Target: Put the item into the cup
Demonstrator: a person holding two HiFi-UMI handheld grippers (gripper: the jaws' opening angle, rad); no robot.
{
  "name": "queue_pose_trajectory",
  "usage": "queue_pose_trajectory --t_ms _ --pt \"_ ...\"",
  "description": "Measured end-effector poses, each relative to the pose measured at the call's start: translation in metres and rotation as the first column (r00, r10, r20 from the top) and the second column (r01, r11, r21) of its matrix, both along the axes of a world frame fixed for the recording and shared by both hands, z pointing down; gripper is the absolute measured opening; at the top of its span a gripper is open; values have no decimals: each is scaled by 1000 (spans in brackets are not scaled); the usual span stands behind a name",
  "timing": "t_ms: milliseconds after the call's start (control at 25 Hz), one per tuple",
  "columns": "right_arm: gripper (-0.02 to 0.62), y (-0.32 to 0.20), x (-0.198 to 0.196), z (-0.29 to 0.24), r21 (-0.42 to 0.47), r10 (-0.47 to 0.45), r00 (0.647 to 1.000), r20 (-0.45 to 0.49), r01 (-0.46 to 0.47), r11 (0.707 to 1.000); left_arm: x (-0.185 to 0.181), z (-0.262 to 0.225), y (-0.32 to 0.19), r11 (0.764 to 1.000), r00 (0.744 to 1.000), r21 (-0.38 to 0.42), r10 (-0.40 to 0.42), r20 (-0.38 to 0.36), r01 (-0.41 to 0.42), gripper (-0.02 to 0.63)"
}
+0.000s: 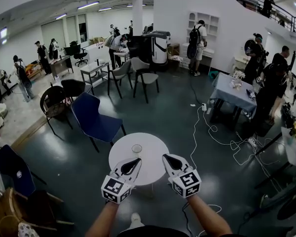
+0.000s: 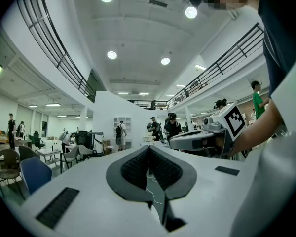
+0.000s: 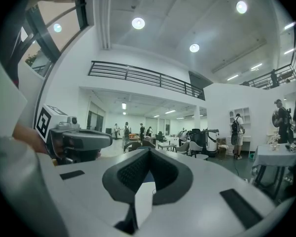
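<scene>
Table (image 1: 121,152) bears cup (image 1: 136,148) — beyond left tool (image 1: 137,160), right tool (image 1: 165,157).

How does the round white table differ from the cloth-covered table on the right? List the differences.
The round white table is circular with a bare top; the cloth-covered table is rectangular, draped in grey-blue cloth. The round white table holds a clear cup; the cloth-covered table carries what look like flowers. Both stand on the dark floor.

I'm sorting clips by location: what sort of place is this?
Likely a large open lab or workshop hall: black-railed upper gallery, loose chairs and a round white table, white cables trailing over the dark floor.
</scene>
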State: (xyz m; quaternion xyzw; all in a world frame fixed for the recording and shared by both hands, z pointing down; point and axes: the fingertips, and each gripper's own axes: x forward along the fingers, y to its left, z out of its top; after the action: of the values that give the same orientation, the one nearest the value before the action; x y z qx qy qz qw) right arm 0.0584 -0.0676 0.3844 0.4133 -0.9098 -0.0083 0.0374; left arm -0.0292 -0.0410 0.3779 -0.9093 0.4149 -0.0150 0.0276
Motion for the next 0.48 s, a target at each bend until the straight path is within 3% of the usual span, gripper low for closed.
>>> queue_pose_trajectory --t_ms 480 --pt "15 65 29 4 6 -21 1000 13 21 1000 29 3 67 1000 1000 4 -24 4 24 16"
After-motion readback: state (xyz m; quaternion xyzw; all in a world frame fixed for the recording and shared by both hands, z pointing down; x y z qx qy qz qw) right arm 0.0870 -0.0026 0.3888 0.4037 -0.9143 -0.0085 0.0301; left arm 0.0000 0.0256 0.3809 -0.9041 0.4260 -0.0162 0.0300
